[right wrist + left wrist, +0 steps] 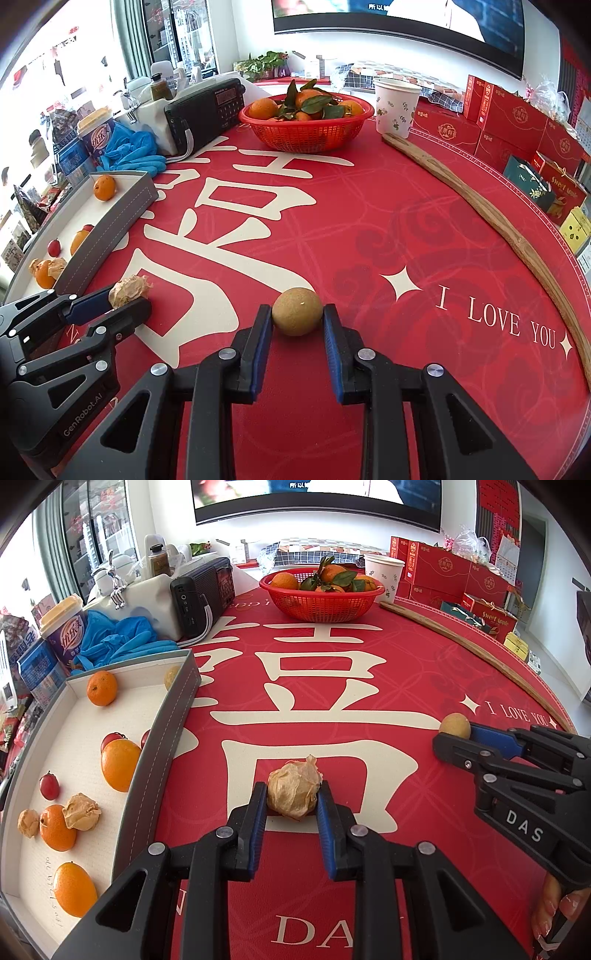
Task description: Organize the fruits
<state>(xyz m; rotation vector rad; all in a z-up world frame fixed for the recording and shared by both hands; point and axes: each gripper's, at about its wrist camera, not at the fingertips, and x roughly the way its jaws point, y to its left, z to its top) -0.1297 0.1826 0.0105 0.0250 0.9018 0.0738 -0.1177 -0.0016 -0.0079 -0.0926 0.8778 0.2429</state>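
My left gripper [293, 798] is shut on a papery, tan husked fruit [293, 792] low over the red tablecloth; the right wrist view shows that grip from the side, with the husked fruit [127, 290] between the pads. My right gripper [297, 316] is shut on a round brown-green fruit [297, 312], seen at the right in the left wrist view as the round fruit [455, 725]. A grey tray [162, 738] with a white lining lies left of the left gripper. It holds several oranges [120, 764], cherry tomatoes [49, 785] and husked fruits [81, 812].
A red basket [321, 607] of leafy tangerines stands at the far middle, a paper cup [382, 574] to its right. A black radio [207, 594] and blue gloves [118, 642] crowd the far left. A long wooden stick [480, 206] lies along the right edge, red boxes beyond it.
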